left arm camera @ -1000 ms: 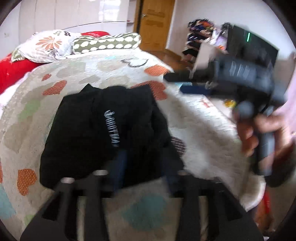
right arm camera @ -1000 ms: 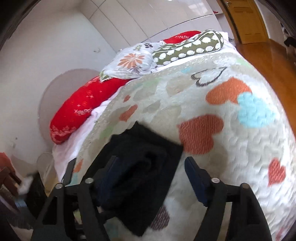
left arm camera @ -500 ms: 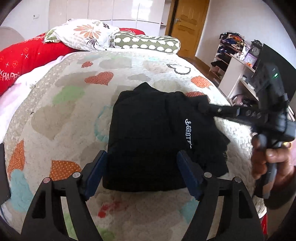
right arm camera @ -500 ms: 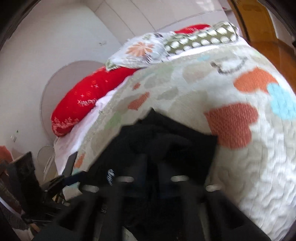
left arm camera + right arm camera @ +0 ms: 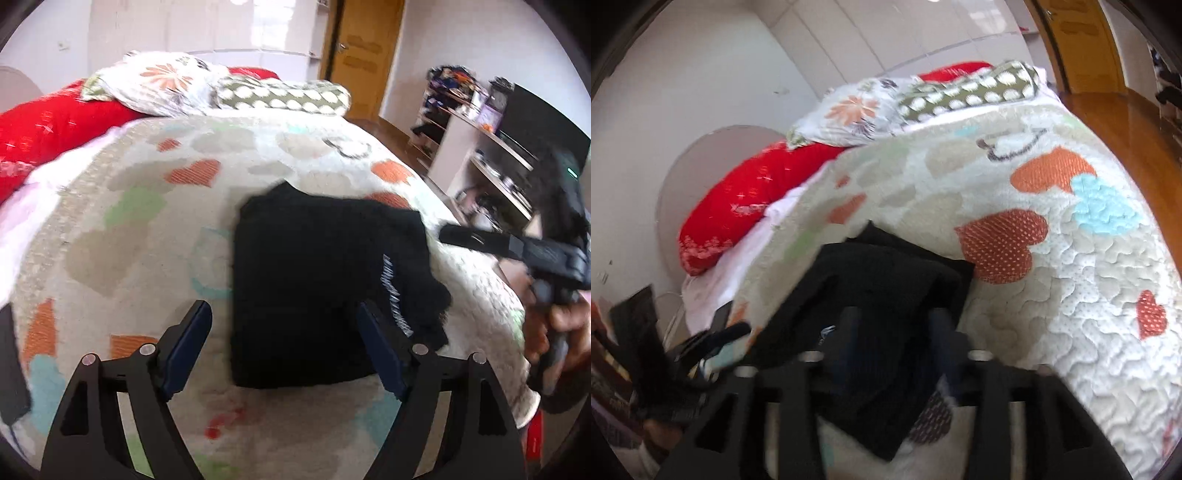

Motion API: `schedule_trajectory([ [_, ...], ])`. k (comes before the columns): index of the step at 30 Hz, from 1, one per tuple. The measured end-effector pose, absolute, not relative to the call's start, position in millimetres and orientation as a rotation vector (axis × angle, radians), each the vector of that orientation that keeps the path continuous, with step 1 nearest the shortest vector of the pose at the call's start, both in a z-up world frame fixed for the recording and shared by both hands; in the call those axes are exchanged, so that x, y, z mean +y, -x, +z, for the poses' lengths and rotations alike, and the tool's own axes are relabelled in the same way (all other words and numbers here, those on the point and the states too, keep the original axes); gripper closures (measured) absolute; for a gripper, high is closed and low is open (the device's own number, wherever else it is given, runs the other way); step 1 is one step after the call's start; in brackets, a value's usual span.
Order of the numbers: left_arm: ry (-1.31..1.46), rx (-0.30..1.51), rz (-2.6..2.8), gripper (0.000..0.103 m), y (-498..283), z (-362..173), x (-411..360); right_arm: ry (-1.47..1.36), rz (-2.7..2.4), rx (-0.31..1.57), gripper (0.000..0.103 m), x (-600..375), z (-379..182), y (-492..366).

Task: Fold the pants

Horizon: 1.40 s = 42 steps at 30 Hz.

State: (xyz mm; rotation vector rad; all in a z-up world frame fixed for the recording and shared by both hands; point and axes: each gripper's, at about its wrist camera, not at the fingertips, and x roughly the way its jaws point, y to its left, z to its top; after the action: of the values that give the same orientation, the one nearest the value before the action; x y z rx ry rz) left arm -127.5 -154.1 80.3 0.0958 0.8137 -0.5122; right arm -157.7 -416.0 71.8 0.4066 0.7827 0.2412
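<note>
The black pants (image 5: pixel 317 280) lie folded in a compact rectangle on the heart-patterned bed quilt (image 5: pixel 140 229), with white lettering near their right edge. My left gripper (image 5: pixel 284 336) is open and empty, hovering above the near edge of the pants. My right gripper (image 5: pixel 448 234) shows in the left wrist view just off the right side of the pants, apart from them. In the right wrist view the pants (image 5: pixel 879 295) lie under my right gripper (image 5: pixel 894 332); its blurred fingers stand a narrow gap apart, and I cannot tell whether they hold cloth.
Pillows: a red one (image 5: pixel 48 125), a floral one (image 5: pixel 162 85) and a dotted green one (image 5: pixel 284 98) lie at the head of the bed. A desk with clutter and a dark screen (image 5: pixel 517 147) stands at the right. A wooden door (image 5: pixel 362 55) is behind.
My left gripper opened and drew back from the pants. My right gripper narrowed from wide open and pulled away to the right edge of the pants. The pants lie flatter now.
</note>
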Motion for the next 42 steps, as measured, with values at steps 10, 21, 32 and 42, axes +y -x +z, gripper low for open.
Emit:
schedule_trajectory([
  [10,-0.052,0.928,-0.523,0.022,119.3,37.7,-158.2,-0.271,0.208,0.928,0.072,-380.9,36.4,160.6],
  [21,-0.038,0.885,-0.453,0.021,112.8,57.6,-149.2,-0.072,0.363,0.785,0.044,-330.9,102.3,62.3],
  [32,0.021,0.94,-0.507,0.018,104.3,33.0,-152.2,0.114,0.425,0.94,0.096,-291.6,40.0,-2.6],
  [42,0.051,0.969,-0.508,0.009,96.1,27.4,-151.7,0.031,0.306,0.932,0.099,-306.4,35.0,-20.7],
])
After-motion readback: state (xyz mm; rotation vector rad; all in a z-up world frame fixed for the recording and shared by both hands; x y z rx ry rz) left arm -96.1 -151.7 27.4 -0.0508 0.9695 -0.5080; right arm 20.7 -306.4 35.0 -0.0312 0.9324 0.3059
